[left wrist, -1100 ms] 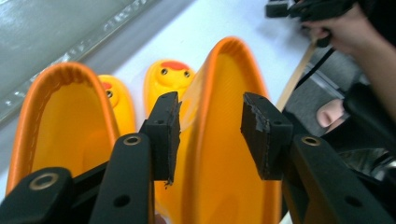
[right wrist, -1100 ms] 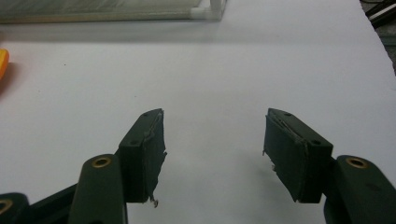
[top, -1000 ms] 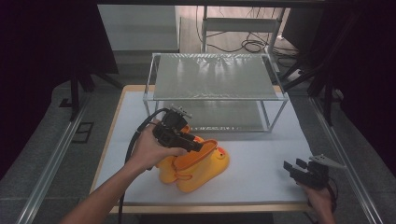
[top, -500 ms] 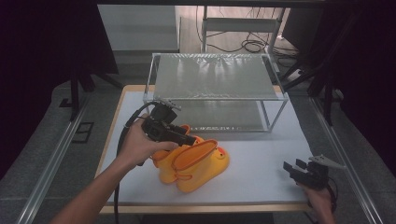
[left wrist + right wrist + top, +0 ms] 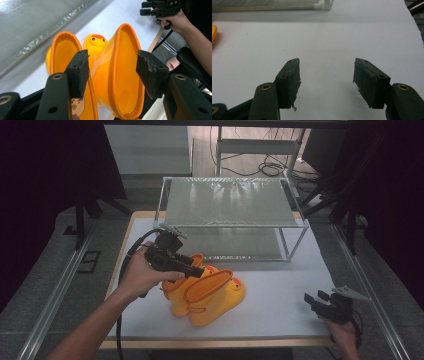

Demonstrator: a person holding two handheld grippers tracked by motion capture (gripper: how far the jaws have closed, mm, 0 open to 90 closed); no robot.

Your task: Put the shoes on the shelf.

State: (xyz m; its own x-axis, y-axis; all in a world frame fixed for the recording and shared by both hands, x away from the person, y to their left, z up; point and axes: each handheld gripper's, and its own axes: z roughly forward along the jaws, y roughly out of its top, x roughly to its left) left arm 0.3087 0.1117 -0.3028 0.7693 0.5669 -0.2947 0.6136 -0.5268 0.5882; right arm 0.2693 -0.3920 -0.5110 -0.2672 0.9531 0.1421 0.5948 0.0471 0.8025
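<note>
Two yellow duck-faced rain boots with orange rims lie side by side on the white table [image 5: 280,290], the nearer boot [image 5: 216,299] and the farther boot [image 5: 176,292]. My left gripper [image 5: 198,270] hovers over their open tops. In the left gripper view its jaws [image 5: 112,72] have just been opening and stand wide, with the right boot's shaft [image 5: 125,75] between them and untouched by the pads. The left boot's opening [image 5: 62,55] is behind the left pad. My right gripper [image 5: 312,299] rests at the table's front right corner, open [image 5: 327,82] over bare table.
A metal-framed two-tier rack [image 5: 230,202] with shiny shelves stands at the back of the table, just behind the boots. White table surface stretches between the boots and the right gripper. Cables lie on the floor beyond the rack.
My left gripper has drawn back leftward and slightly up from the boots, and its jaws have widened. The boots stay in place. The right gripper has not moved.
</note>
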